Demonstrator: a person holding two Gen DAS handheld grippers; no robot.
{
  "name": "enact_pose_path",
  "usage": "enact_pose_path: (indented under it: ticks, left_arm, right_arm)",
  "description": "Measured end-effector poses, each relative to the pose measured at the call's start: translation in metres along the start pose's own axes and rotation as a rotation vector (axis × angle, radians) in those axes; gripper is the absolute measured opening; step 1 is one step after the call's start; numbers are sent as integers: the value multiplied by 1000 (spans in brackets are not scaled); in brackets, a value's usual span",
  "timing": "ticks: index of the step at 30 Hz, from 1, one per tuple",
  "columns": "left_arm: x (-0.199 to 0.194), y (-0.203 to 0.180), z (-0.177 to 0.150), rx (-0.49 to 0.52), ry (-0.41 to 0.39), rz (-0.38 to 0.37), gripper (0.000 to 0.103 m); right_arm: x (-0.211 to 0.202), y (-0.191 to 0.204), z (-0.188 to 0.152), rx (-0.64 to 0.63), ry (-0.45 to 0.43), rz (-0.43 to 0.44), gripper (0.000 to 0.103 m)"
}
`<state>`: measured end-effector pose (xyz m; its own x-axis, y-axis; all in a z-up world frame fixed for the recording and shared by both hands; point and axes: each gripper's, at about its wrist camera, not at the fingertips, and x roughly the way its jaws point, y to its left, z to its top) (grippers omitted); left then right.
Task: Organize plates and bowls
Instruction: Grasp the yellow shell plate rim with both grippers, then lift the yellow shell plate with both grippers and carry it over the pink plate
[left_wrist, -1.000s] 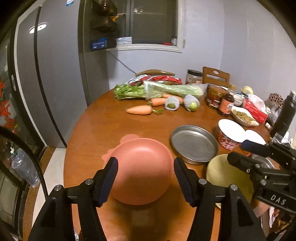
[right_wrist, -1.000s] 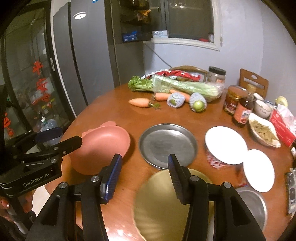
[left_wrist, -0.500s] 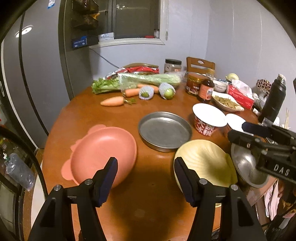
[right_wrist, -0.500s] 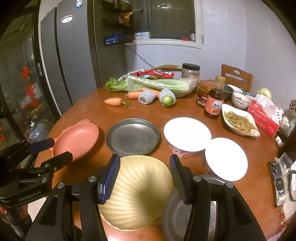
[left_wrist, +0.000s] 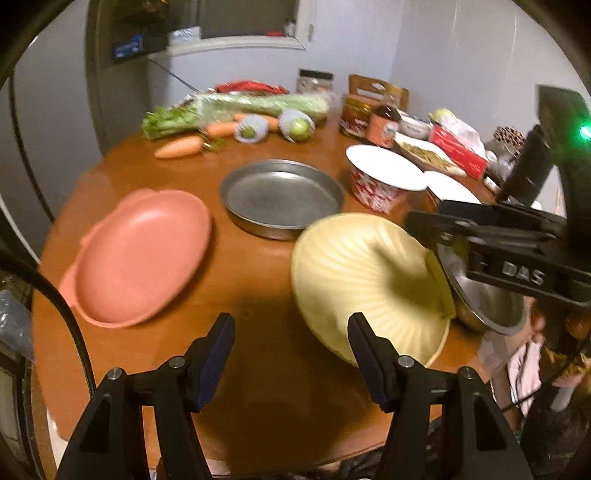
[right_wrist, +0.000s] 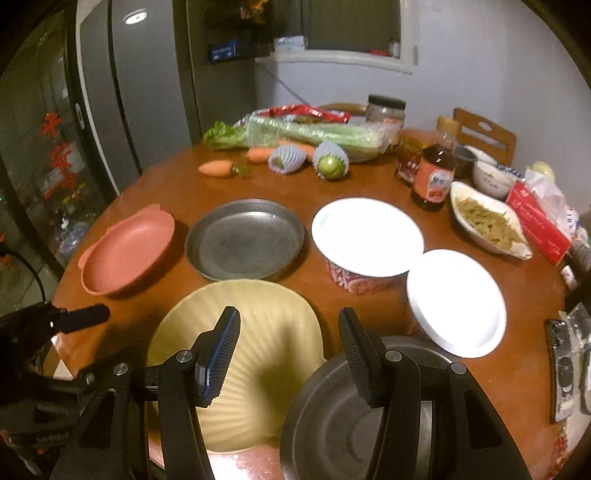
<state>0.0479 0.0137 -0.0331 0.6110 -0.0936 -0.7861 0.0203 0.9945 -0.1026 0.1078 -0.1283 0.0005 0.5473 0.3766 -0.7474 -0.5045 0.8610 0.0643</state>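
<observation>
Yellow plate (right_wrist: 255, 332): pale yellow, fluted/ribbed like a shell, shallow, lying on the brown round table (left_wrist: 258, 387) near its front edge. Slightly blurred in both views.

Pink plate (left_wrist: 144, 254): salmon, oval w/ small lugs on the rim, left-centre of left wrist view. Metal pan (left_wrist: 280, 195): grey, round, low wall, just behind the yellow plate. Steel bowl (right_wrist: 343, 417): lower right of right wrist view, its rim overlaps the yellow plate's right edge. White plate (right_wrist: 458, 302) rests tilted against the red-patterned bowl (right_wrist: 365, 236), which has a white inside.

Left hand-held gripper (left_wrist: 291, 354): jaws apart, nothing between them. Yellow plate sits just ahead and to the right; right fingertip (left_wrist: 360, 339) overlaps its near rim in frame, contact can't tell. Pink plate is up-left, apart.

Right hand-held gripper (right_wrist: 288, 350): released, nothing clamped, pads (right_wrist: 221, 347) clear. Yellow plate is directly under/ahead of the left finger, steel bowl under the right finger. Whether it's touching either, can't tell.

Veg, jars, bottle at the far side of table, well apart.
</observation>
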Motion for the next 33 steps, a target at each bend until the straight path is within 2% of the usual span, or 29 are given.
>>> enact_pose_path:
  ticks: [8,17,25,28,30,33]
  left_arm:
    - [12,-11,-6,-43,46,-30,63]
    - [29,-22,-8,-72,95,-21,63]
    - [32,-30,-6,-69,86,12,63]
    - [33,-34,-5,-59,86,22,63]
    - [34,-35,-4,-62,79,1,63]
    - [35,-34,-2,-59,67,10,55]
  right_arm:
    - [25,-9,3,-37,51,10,57]
    - [46,-13,5,-64,74,5,57]
    - [55,-8,8,-90,89,-5,49]
    - [63,-3,10,-120,125,-9,39]
    - [72,3,9,-152,173,-25,30]
    - [73,9,8,-178,173,-27,28]
